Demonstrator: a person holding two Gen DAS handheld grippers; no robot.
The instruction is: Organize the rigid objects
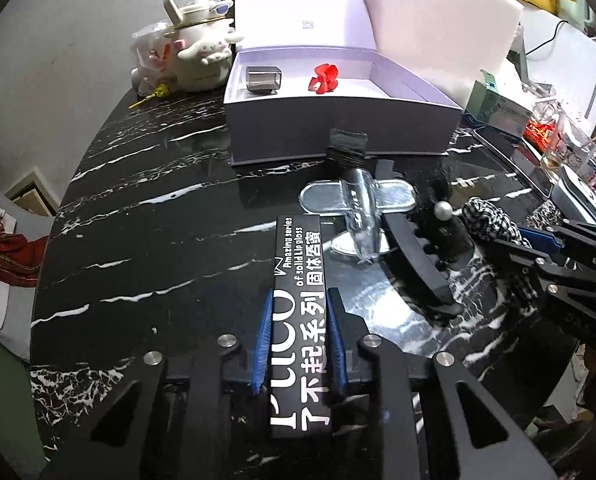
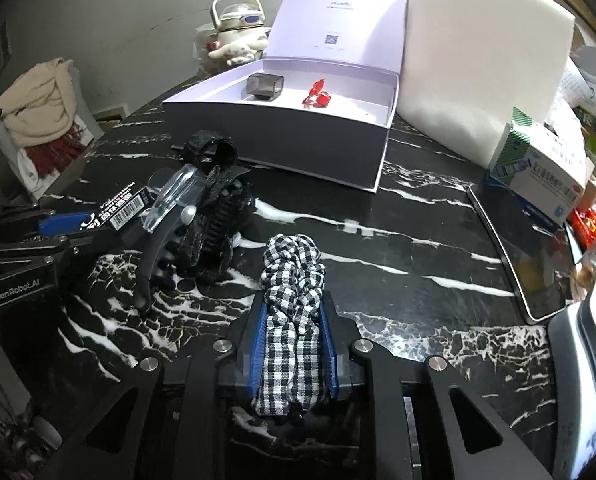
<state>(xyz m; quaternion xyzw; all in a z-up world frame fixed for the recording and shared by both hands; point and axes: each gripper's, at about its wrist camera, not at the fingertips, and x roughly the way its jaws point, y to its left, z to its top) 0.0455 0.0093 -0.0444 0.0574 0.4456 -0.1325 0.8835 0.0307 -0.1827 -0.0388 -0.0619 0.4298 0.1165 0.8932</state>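
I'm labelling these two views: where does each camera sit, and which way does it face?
Left wrist: on the left gripper, looking down over its fingers clamping a black lip-gloss box; right gripper at right edge.
Right wrist: on the right gripper, clamping a black-and-white checked scrunchie.
Both share the open lilac box and black marble table.

Both wrist cameras sit low and close over the black marble table (image 1: 138,240), tilted down and facing the far open lavender box (image 1: 337,120). The left view looks from the left, the right from the right; both share the box and the clutter of hair clips (image 2: 214,216) between.
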